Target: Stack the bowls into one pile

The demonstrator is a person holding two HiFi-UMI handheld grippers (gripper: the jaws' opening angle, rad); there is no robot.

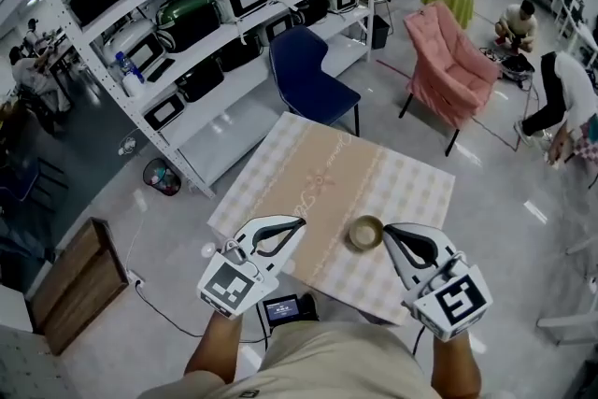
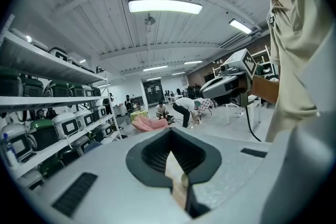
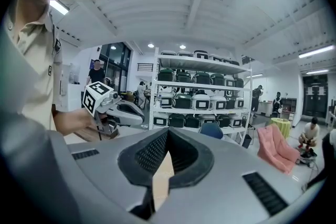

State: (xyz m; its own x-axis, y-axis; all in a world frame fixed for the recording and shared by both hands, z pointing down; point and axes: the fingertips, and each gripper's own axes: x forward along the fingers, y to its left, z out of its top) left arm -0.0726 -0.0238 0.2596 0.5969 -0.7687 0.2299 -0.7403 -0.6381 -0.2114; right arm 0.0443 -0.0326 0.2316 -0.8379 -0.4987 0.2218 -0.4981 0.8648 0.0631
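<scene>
Lower centre of the head view: left tool (image 1: 299, 222) and right tool (image 1: 389, 230) both clenched, nothing between the jaws, held over the near edge of the worktop (image 1: 280, 163). Bowls (image 1: 365, 233) sit as one pile on the worktop between the two tips. Beyond: blue chair (image 1: 308, 79), pink chair (image 1: 448, 61) — shelves (image 1: 187, 5) upper left.

The person wears a light tan shirt (image 1: 308, 367). The left gripper (image 1: 297, 223) and the right gripper (image 1: 388, 230) are both white, with black ribbed pads inside the jaws. Each has a white cube with black square marks, the left cube (image 1: 229, 287) and the right cube (image 1: 464, 301). A thin black cable (image 2: 251, 122) hangs from the right one.
</scene>
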